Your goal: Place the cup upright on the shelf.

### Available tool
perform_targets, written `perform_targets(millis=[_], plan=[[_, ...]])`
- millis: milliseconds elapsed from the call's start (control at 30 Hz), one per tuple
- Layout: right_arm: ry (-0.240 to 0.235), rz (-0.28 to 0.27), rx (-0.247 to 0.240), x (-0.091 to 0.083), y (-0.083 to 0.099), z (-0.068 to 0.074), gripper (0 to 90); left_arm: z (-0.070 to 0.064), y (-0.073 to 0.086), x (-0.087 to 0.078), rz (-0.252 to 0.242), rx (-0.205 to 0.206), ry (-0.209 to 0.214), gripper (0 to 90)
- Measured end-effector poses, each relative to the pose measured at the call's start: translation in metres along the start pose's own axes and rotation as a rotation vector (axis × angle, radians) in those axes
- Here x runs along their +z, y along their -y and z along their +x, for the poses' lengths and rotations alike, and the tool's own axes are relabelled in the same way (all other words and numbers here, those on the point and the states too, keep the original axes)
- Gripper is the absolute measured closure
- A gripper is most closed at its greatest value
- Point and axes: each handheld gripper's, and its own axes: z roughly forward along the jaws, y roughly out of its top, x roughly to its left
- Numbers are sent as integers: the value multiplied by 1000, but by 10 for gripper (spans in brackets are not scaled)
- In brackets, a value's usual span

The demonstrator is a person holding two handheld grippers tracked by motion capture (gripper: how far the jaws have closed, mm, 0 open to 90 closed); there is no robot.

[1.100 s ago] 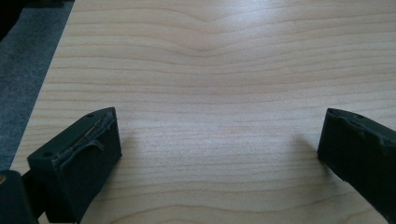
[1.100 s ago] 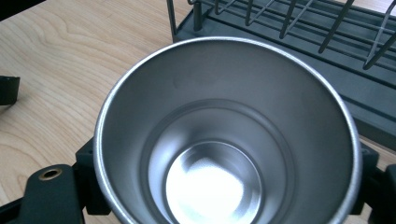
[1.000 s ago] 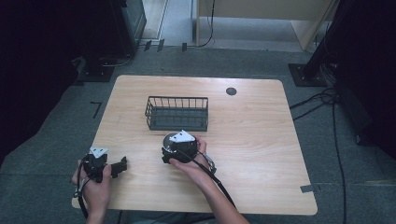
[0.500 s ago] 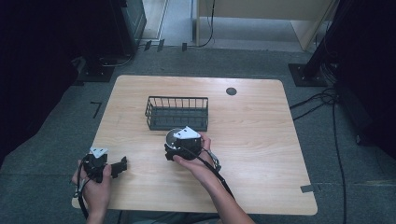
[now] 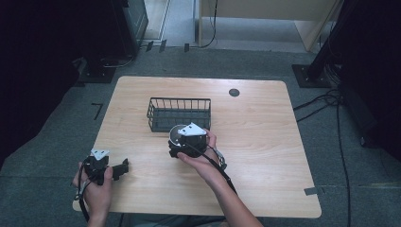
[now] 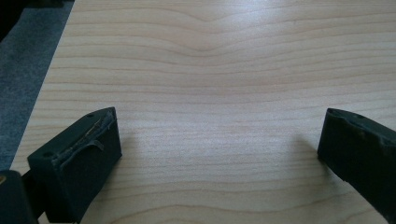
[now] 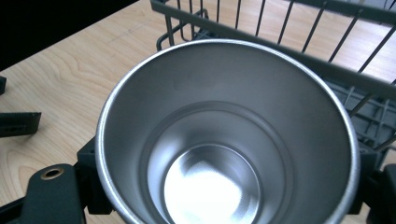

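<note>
I've got the right hand-held gripper (image 5: 182, 142) clamped on the steel cup (image 7: 227, 135) from both sides — mouth up, so I judge it can go over the rim of the wire basket (image 5: 179, 113) just ahead without tipping — and the cup sits just short of the basket's near wall, over the surface (image 5: 265, 137). My left hand-held gripper (image 6: 219, 149) rests wide open and empty near the surface's near left corner, well apart, out of the way. The cup is plain brushed metal — empty, stepped inside, bright at the bottom.

Lab: cabled floor (image 5: 331, 101), equipment stands (image 5: 309, 75)
</note>
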Motion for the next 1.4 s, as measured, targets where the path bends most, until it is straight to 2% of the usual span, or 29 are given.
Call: perform_targets(millis=[733, 1133, 1400], plan=[[57, -91, -33, -17, -35, -16, 179, 0, 0, 0, -2, -2, 0, 0], [88, -138, -33, -26, -63, -32, 180, 0, 0, 0, -1, -2, 0, 0], [117, -151, -28, -28, -75, -41, 180, 0, 0, 0, -1, -2, 0, 0]])
